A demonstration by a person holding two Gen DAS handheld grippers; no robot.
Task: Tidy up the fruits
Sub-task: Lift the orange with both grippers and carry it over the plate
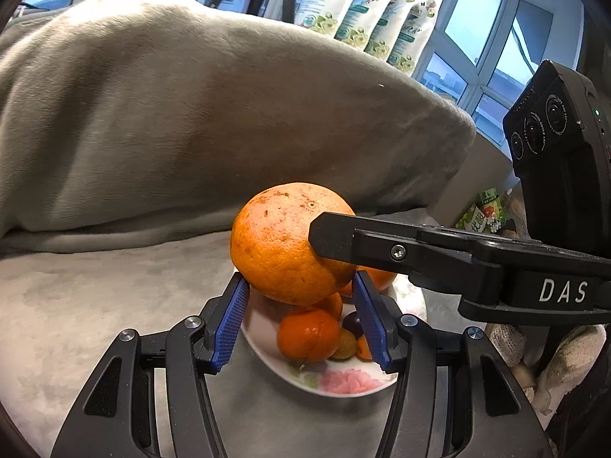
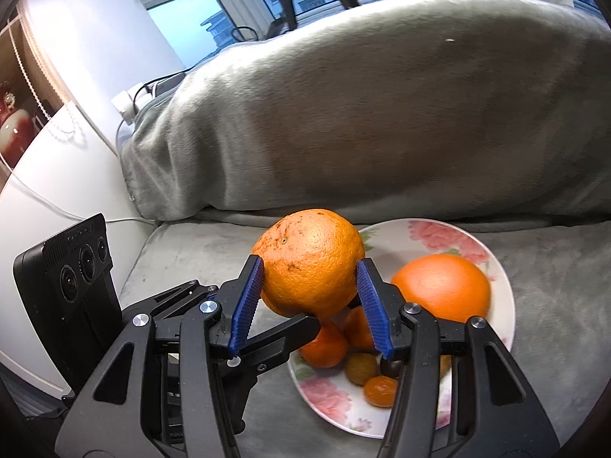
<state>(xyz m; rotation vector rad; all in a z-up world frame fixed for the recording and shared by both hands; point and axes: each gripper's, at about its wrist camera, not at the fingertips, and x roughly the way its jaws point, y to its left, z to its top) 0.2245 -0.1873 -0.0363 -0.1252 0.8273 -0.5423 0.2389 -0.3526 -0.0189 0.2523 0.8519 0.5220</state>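
Note:
A large orange grapefruit [image 1: 282,240] [image 2: 309,259] hangs above the left edge of a floral plate [image 1: 343,385] [image 2: 439,229]. My left gripper [image 1: 299,280] has its blue pads against the fruit's lower sides. My right gripper [image 2: 310,263] pinches it across the middle. In the left wrist view the right gripper [image 1: 328,236] reaches in from the right, one black finger on the fruit. In the right wrist view the left gripper [image 2: 301,322] comes from the lower left, under the fruit. On the plate lie a second big orange [image 2: 441,286], mandarins [image 1: 307,334] and several small fruits.
The plate rests on a grey plush surface [image 2: 553,305]. A bulging grey blanket [image 1: 191,114] rises just behind it. A white ledge with cables [image 2: 57,175] lies at the left. Floral packets [image 1: 366,15] line the window. A gloved hand [image 1: 565,362] holds the right tool.

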